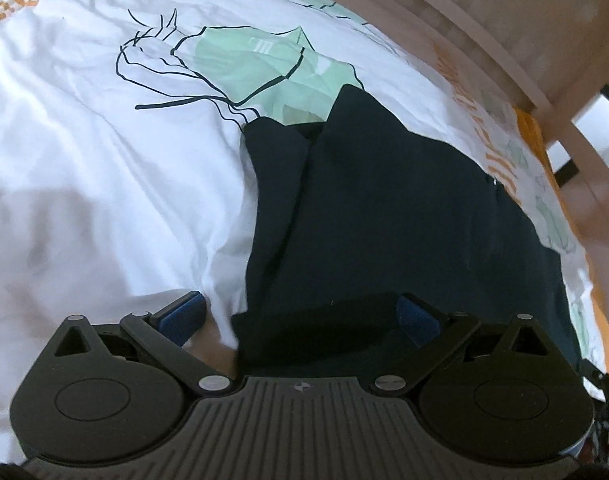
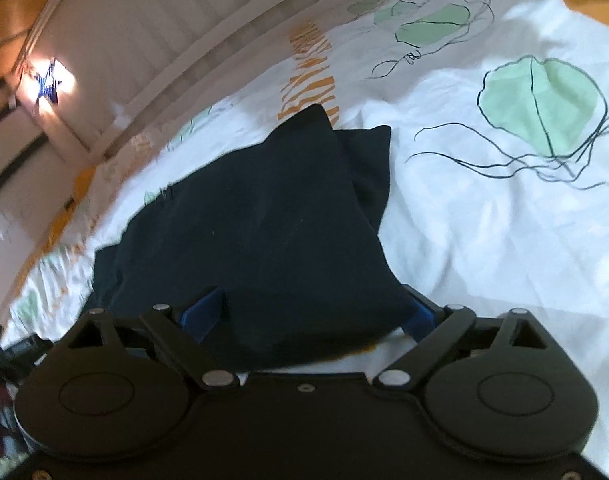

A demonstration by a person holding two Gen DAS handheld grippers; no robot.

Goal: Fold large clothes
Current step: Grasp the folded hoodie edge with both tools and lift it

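Jaws of the left gripper [image 1: 300, 316] stand wide w/ blue ribbed pads [image 1: 184, 312] well apart; the near edge of the dark navy folded cloth garment [image 1: 384, 208] lies between them, closer to the right-hand pad, but neither pad looks pressed on it, so nothing is gripped. Right gripper [image 2: 312, 316] likewise has its jaws spread wide, blue pads [image 2: 202, 312] at either side of the garment's near corner [image 2: 264, 232], which droops across the gap; cloth seems to touch the pads loosely, no pinch visible. Garment sits folded into a rough oblong w/ layered edges and two pointed corners at its far end, flat on the bed, on a white duvet cover printed w/ green jellyfish shapes, thin black lines and orange stripes [image 1: 104, 160]. Beyond the bed's far edge runs a pale wooden slatted bed frame [image 2: 164, 40]. Small blue star-shaped light [image 2: 48, 82] glows on the wall in the right wrist view.
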